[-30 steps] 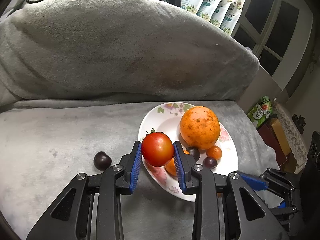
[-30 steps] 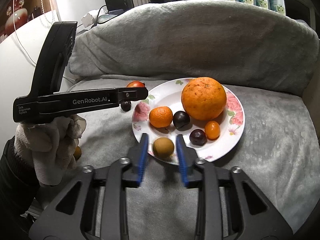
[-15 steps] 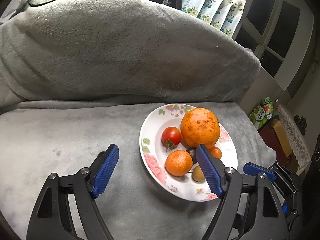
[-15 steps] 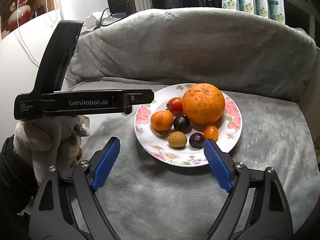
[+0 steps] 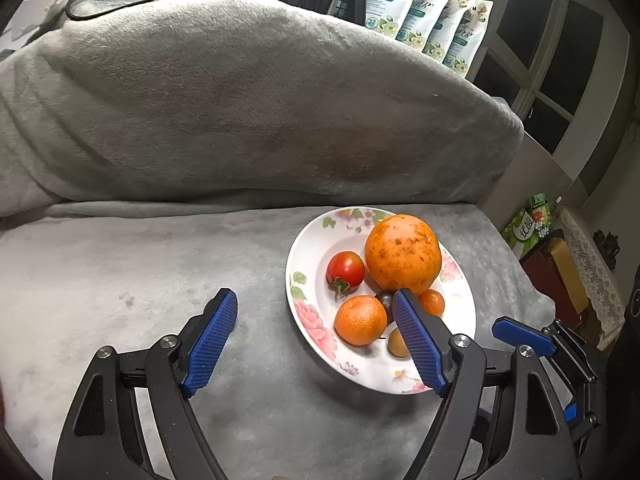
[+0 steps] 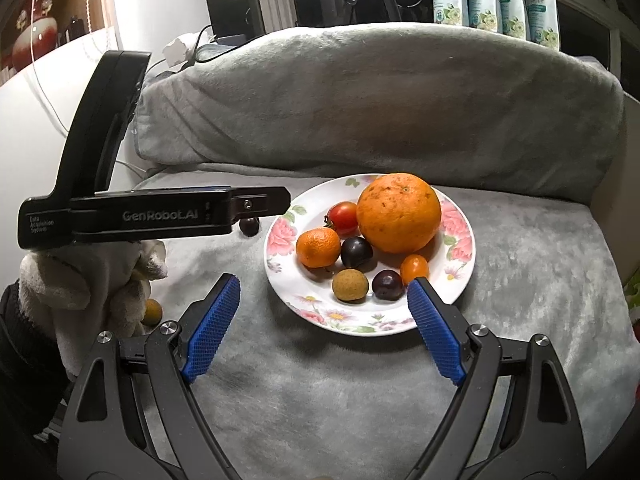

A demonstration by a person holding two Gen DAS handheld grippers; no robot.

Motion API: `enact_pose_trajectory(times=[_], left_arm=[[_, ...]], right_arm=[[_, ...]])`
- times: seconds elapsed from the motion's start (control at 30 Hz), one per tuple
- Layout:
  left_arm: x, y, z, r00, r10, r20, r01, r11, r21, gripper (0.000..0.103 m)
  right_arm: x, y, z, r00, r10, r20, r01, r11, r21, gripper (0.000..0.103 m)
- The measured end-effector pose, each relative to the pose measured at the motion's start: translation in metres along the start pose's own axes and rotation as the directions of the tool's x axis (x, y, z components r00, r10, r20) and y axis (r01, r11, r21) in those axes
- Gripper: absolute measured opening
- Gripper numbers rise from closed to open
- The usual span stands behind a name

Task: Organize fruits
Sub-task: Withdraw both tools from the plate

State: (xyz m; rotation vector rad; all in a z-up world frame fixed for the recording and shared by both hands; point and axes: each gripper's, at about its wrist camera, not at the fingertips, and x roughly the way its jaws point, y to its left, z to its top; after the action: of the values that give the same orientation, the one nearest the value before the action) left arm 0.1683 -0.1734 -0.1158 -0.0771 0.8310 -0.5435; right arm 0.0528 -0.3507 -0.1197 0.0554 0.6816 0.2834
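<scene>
A flowered plate (image 6: 280,272) on the grey blanket holds a big orange (image 6: 398,212), a red tomato (image 6: 344,218), a mandarin (image 6: 318,247), two dark plums (image 6: 356,252), a small orange tomato (image 6: 415,269) and a brown longan (image 6: 350,285). My right gripper (image 6: 324,284) stands open just short of the plate's near rim, holding nothing. My left gripper (image 5: 314,300) is open too, at the plate's (image 5: 304,292) left edge, with the tomato (image 5: 346,268) and mandarin (image 5: 360,320) lying beyond its fingers. One dark plum (image 6: 249,226) lies on the blanket under the left gripper (image 6: 280,204).
A second longan (image 6: 152,312) lies on the blanket beside the gloved hand (image 6: 80,280) that holds the left gripper. A blanket-covered backrest (image 5: 240,112) rises behind the plate. Packets (image 5: 424,12) stand by the window. Boxes (image 5: 560,268) sit past the seat's right edge.
One second ago the left gripper was shut on the red tomato and the right on the brown longan. Both jaws have opened wide, and both fruits now lie on the plate.
</scene>
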Motion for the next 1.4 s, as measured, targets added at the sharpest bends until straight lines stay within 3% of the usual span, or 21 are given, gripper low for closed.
enact_pose_trajectory(times=[0.5, 1.0, 1.4], left_arm=[[-0.023, 0.000, -0.004, 0.999, 0.010, 0.035, -0.010, 1.000, 0.007, 0.080], [-0.048, 0.004, -0.012, 0.996, 0.017, 0.086, -0.017, 1.000, 0.003, 0.080], [-0.070, 0.015, -0.019, 0.992, 0.042, 0.122, -0.042, 0.999, -0.004, 0.080]], right_arm=[[-0.006, 0.002, 0.002, 1.000, 0.010, 0.012, -0.011, 1.000, 0.021, 0.088], [-0.002, 0.017, 0.005, 0.998, -0.056, -0.003, 0.056, 0.998, -0.032, 0.088], [0.010, 0.033, 0.005, 0.999, -0.003, -0.045, 0.002, 0.999, -0.037, 0.088]])
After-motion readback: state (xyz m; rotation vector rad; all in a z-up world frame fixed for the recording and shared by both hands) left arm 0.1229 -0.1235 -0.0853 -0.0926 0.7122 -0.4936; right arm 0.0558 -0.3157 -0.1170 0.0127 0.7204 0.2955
